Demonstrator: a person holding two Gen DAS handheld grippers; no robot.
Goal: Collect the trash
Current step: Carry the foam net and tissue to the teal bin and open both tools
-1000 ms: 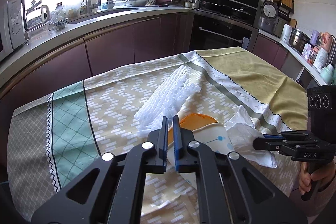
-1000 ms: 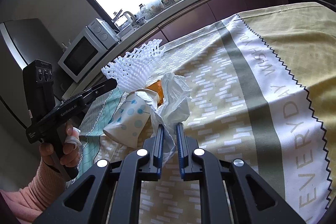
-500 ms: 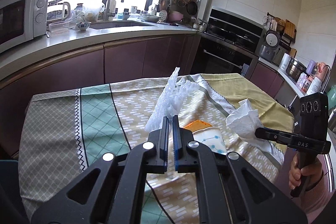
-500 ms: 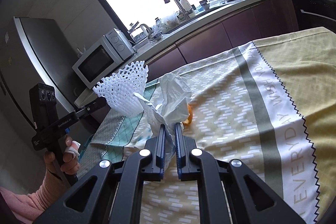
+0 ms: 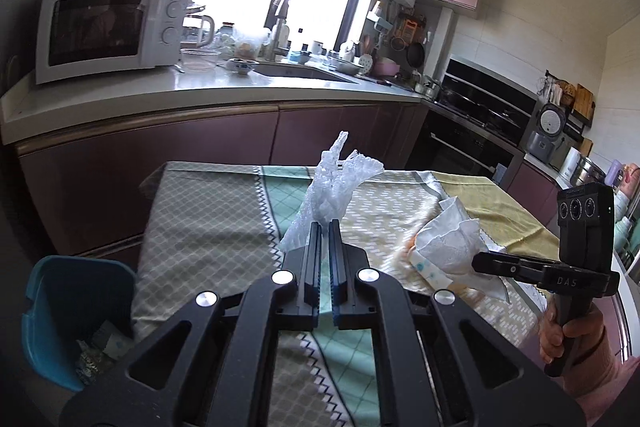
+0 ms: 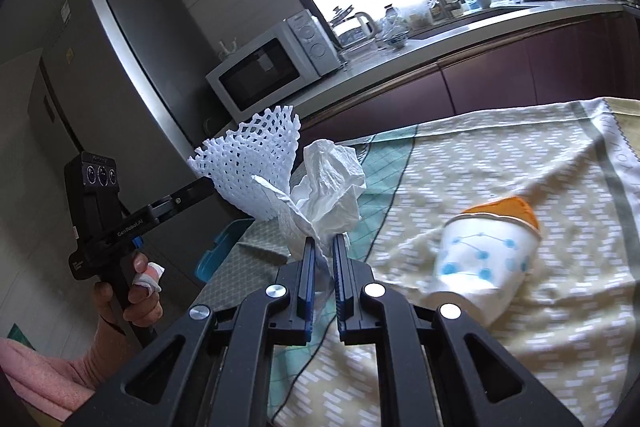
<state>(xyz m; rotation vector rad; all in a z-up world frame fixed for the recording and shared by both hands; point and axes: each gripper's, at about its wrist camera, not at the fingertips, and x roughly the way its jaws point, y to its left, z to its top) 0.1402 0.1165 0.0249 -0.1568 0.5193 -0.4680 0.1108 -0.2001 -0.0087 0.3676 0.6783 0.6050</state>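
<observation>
My left gripper [image 5: 324, 225] is shut on a white foam fruit net [image 5: 332, 191], which it holds up above the table's left part; the net [image 6: 256, 159] also shows in the right wrist view. A crumpled white tissue [image 6: 328, 187] hangs lifted off the table, with my right gripper [image 6: 323, 239] shut on it; the same tissue [image 5: 450, 243] appears at the right of the left wrist view. On its side on the tablecloth lies a white paper cup [image 6: 484, 259] with blue dots and an orange inside. A blue trash bin [image 5: 76, 311] with some rubbish in it stands on the floor by the table's left end.
A patterned tablecloth [image 5: 208, 223] covers the table. Behind it runs a counter with a microwave [image 5: 108, 29], a kettle and a sink. A grey fridge [image 6: 120, 67] stands at the left. A stove and a rice cooker [image 5: 550, 131] line the right wall. A person's hands hold both grippers.
Both grippers have lifted and swung left: the foam net and the tissue have come up off the table. The paper cup stays lying on the cloth. The blue bin has come into view.
</observation>
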